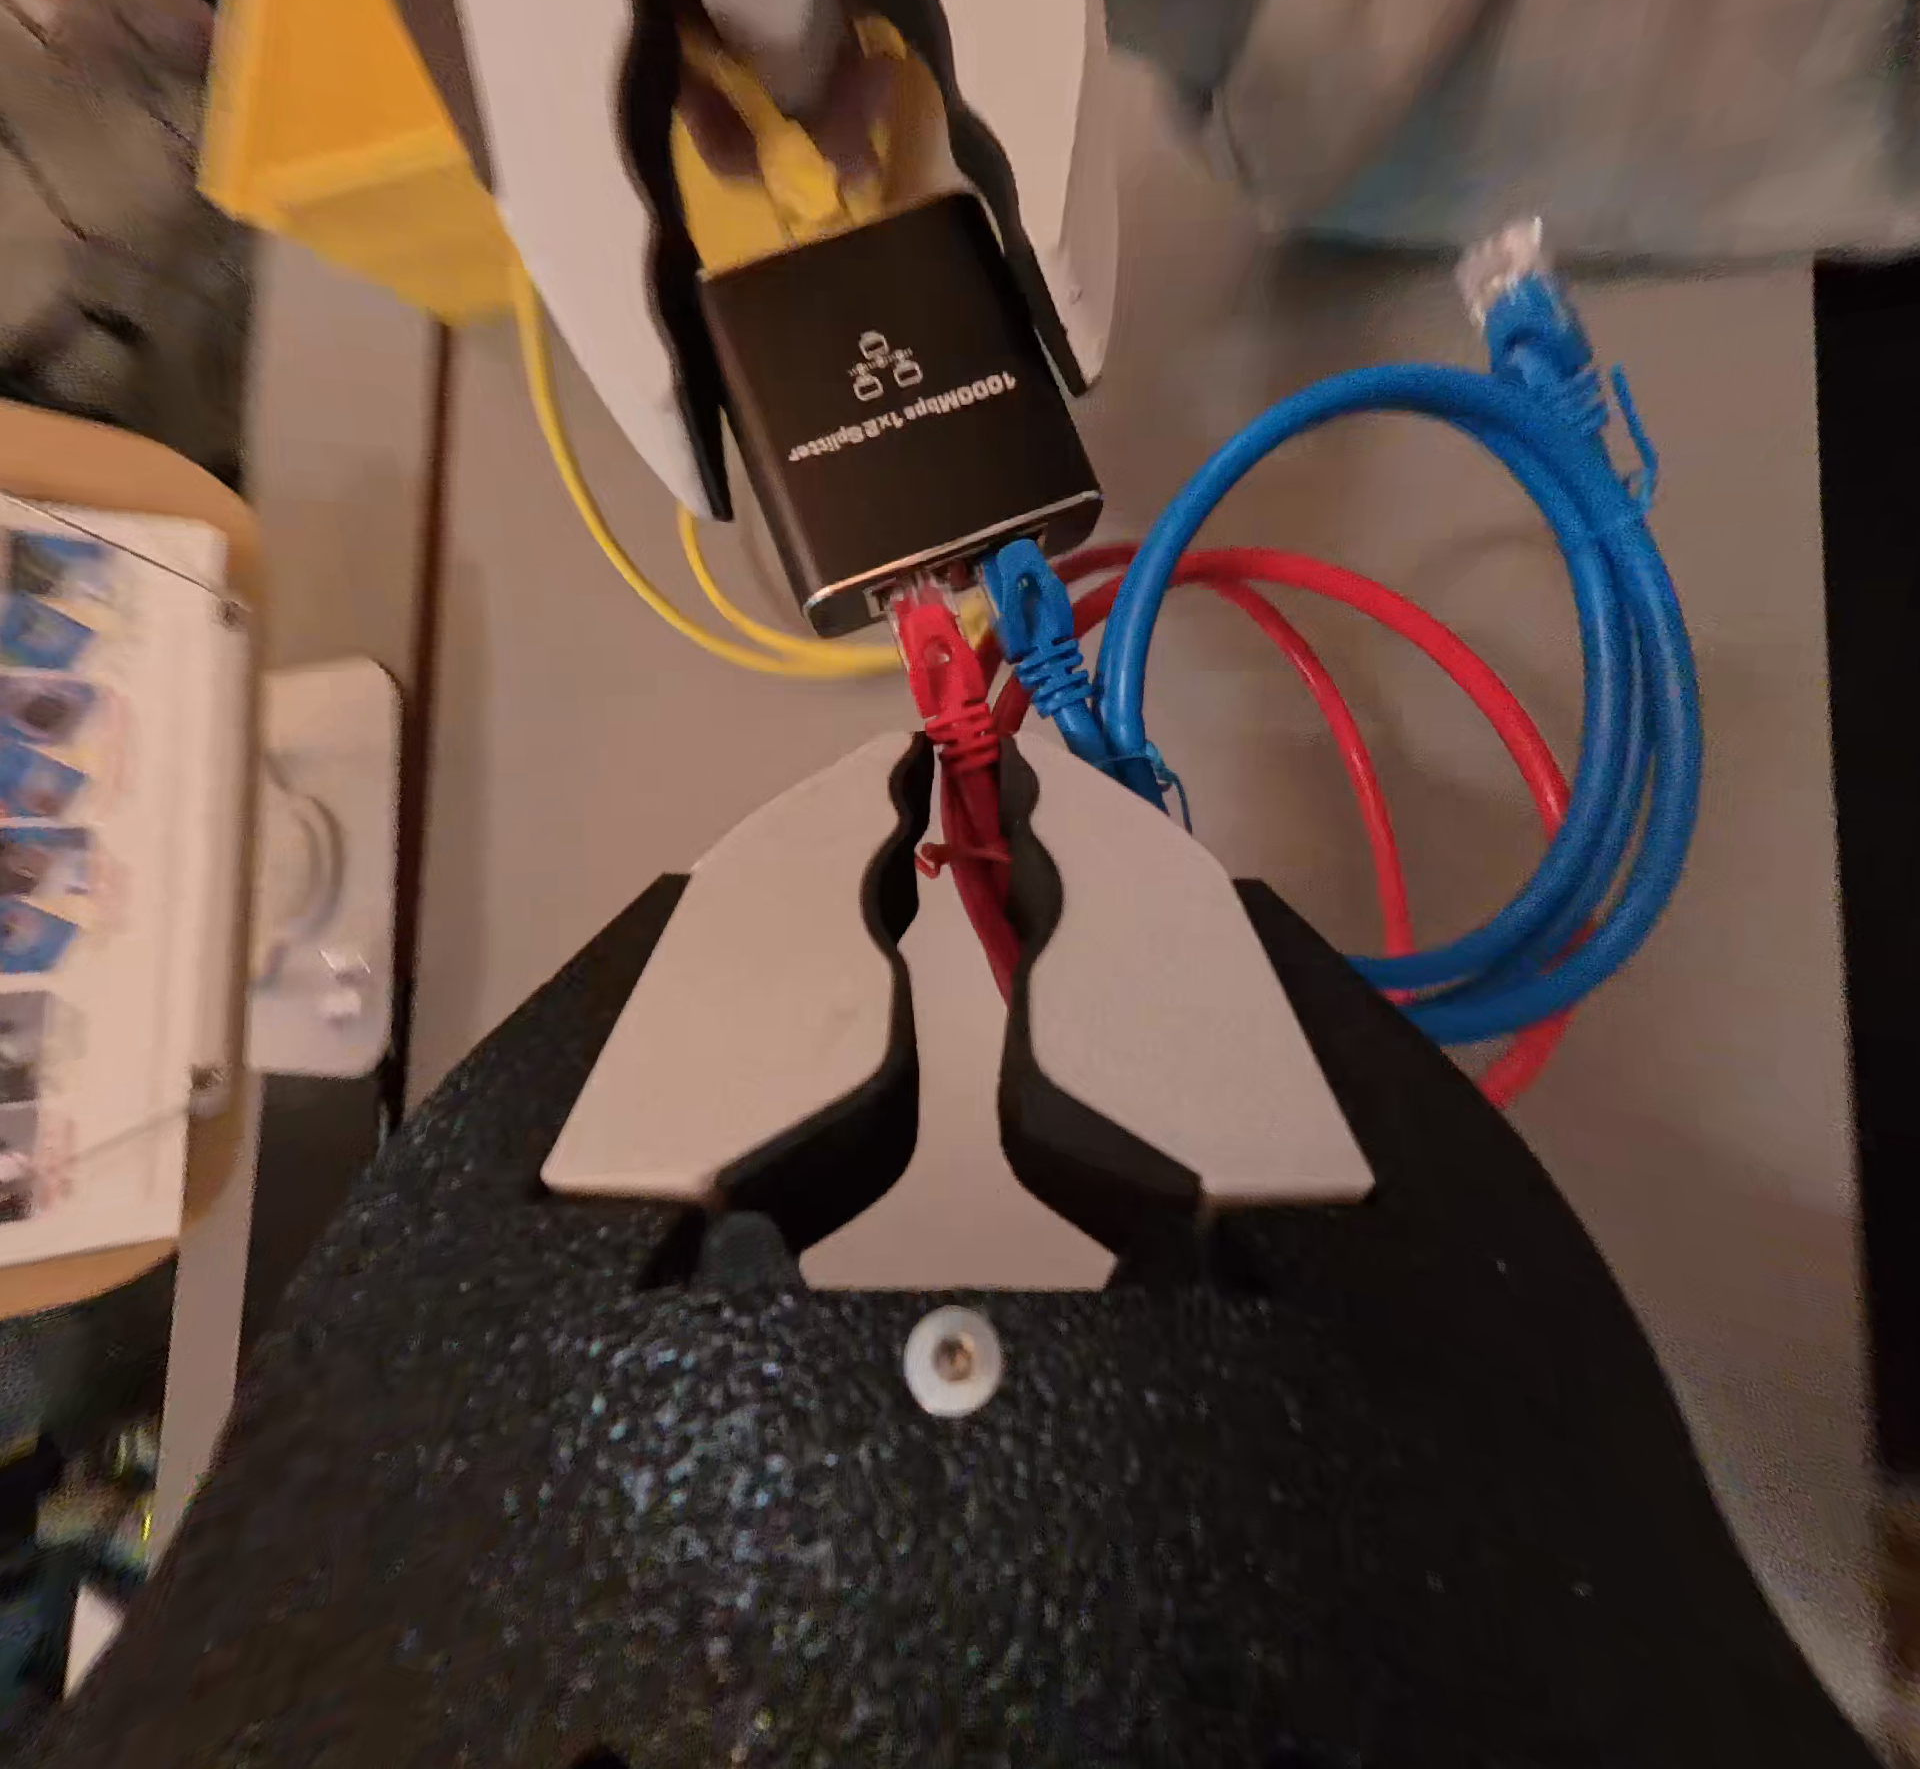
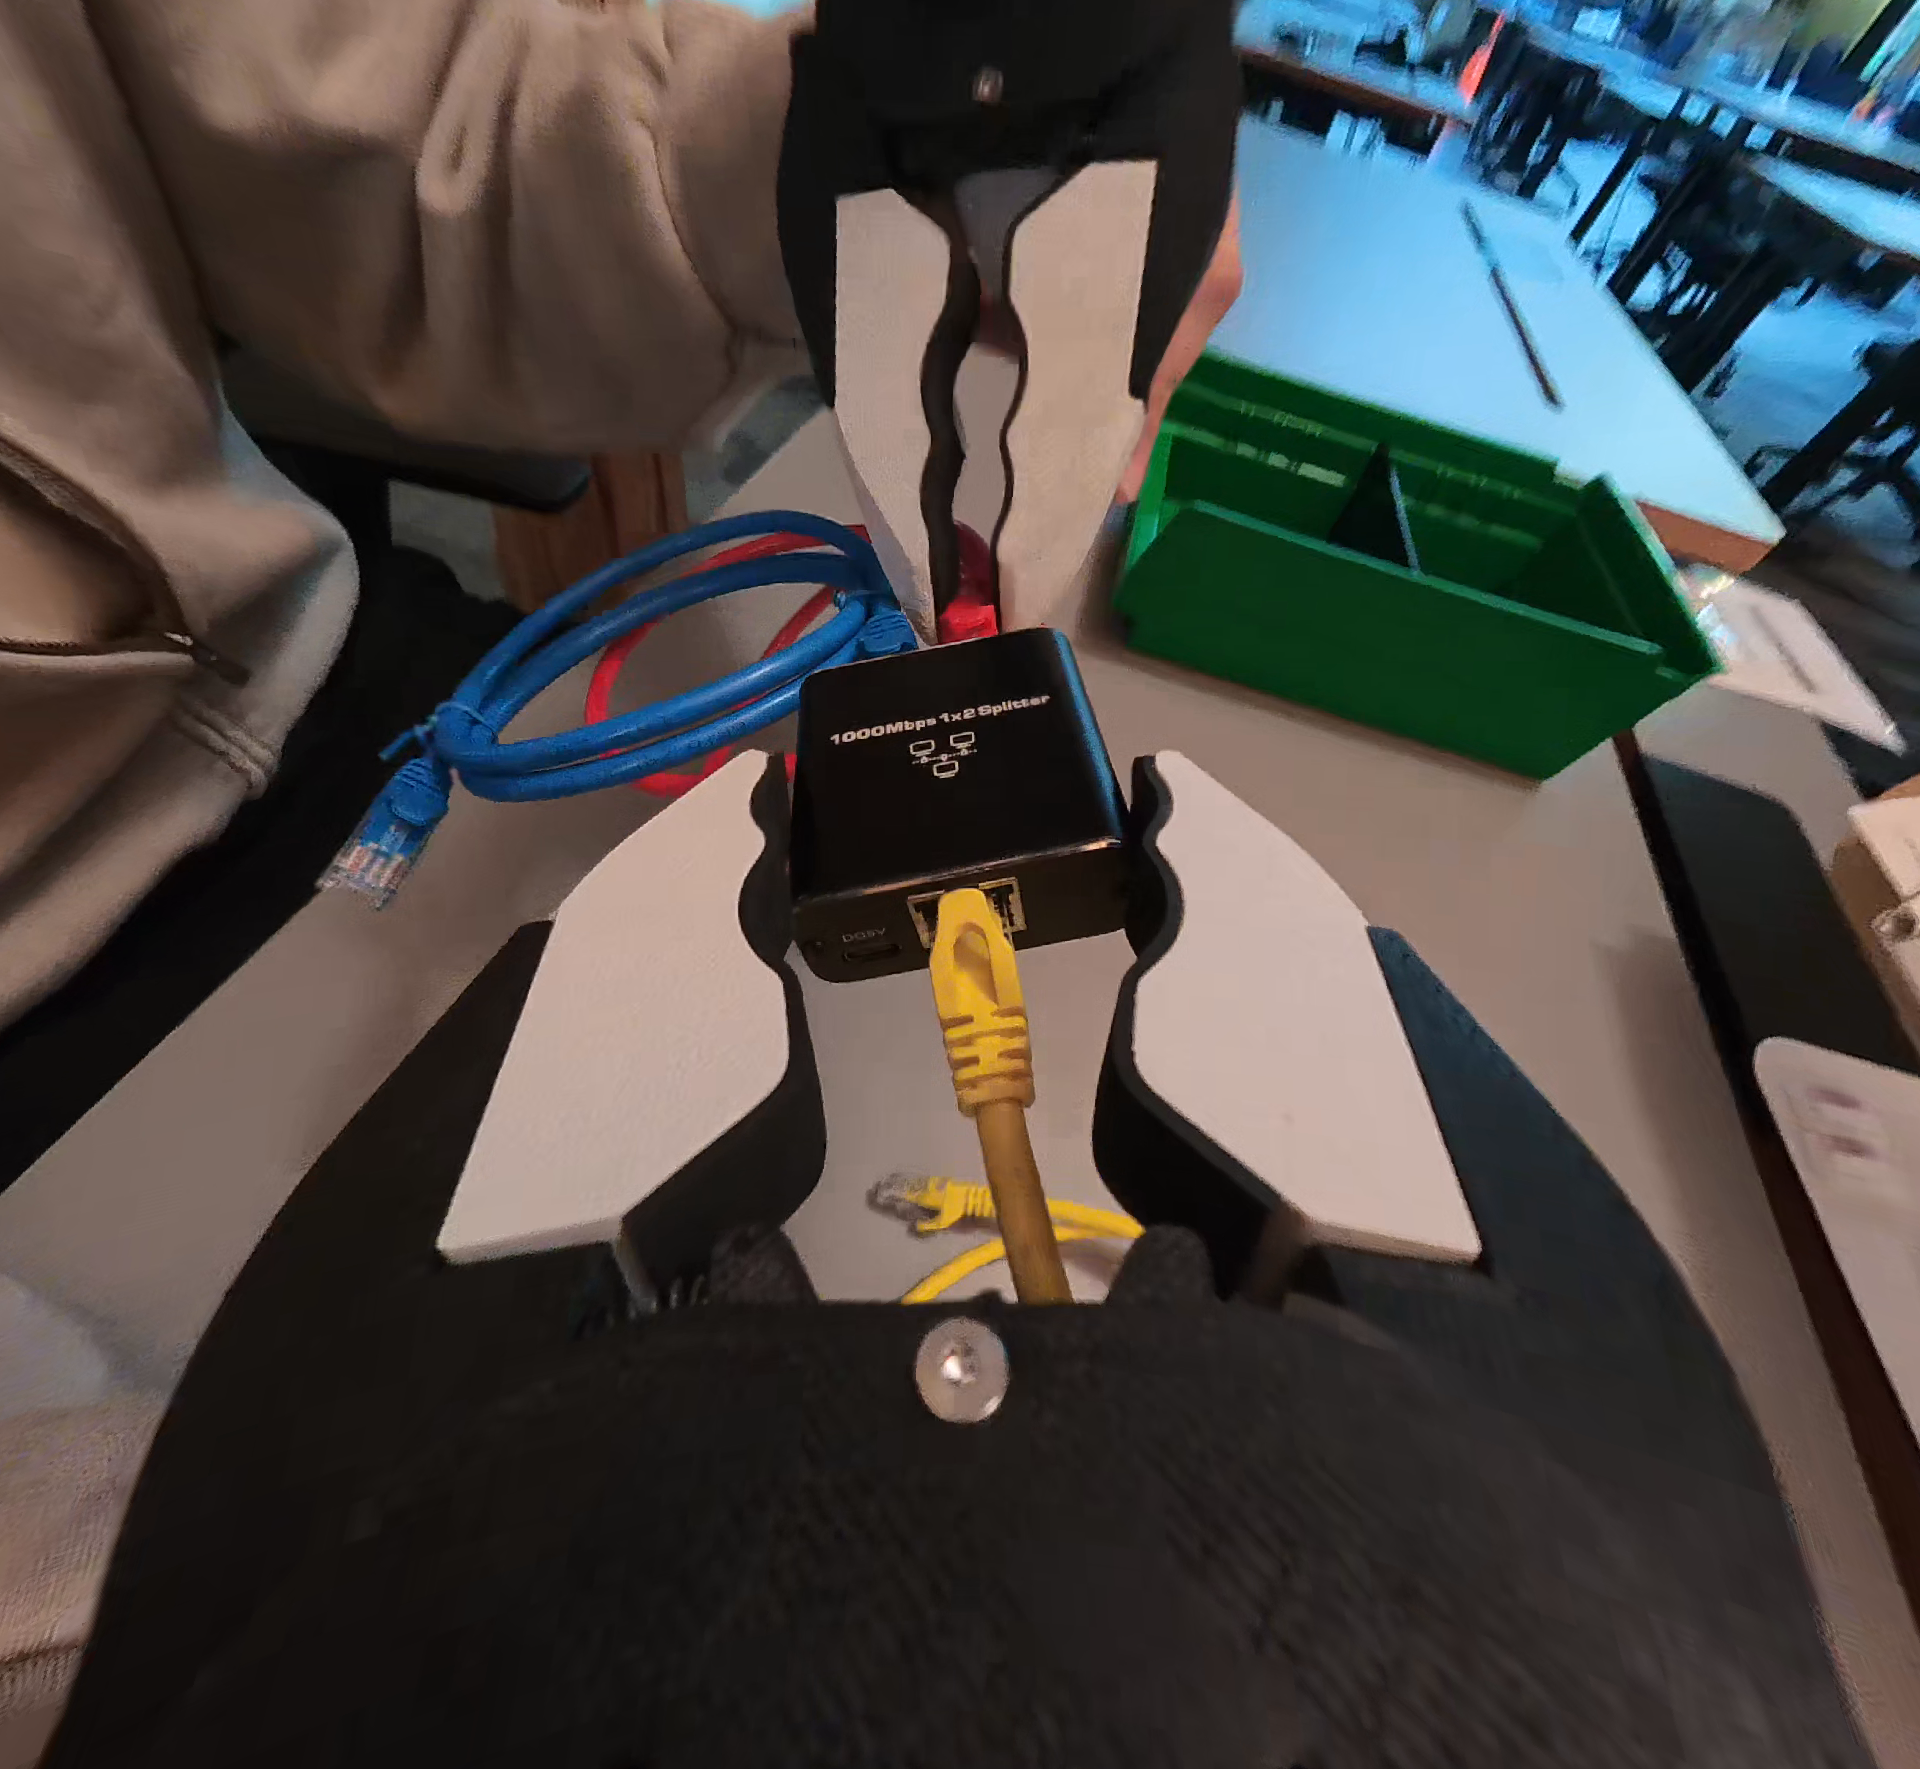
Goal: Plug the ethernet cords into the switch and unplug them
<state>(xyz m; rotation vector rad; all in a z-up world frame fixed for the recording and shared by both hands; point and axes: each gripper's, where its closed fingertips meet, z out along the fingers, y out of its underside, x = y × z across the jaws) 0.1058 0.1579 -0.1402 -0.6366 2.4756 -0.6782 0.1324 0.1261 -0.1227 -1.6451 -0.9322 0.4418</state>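
A black switch (image 1: 904, 410) (image 2: 956, 774) is held just above the grey table. My right gripper (image 2: 961, 815) is shut on its two sides and also shows in the left wrist view (image 1: 888, 431). A yellow cord's plug (image 2: 977, 971) sits in the switch's near port. On the far side a blue plug (image 1: 1029, 597) is in one port. A red plug (image 1: 940, 649) has its clear tip in the port beside it; how deep is unclear. My left gripper (image 1: 971, 763) (image 2: 966, 576) is shut on the red cord just behind its plug.
The blue cord's coil (image 1: 1538, 680) (image 2: 644, 659) and the red coil (image 1: 1351, 680) lie on the table, with the free blue plug (image 2: 379, 836) near a person's beige sleeve (image 2: 312, 265). A green bin (image 2: 1403, 597) stands to the right, and a yellow bin (image 1: 343, 130) behind the switch. The grippers' ends are close to 5 cm from one another.
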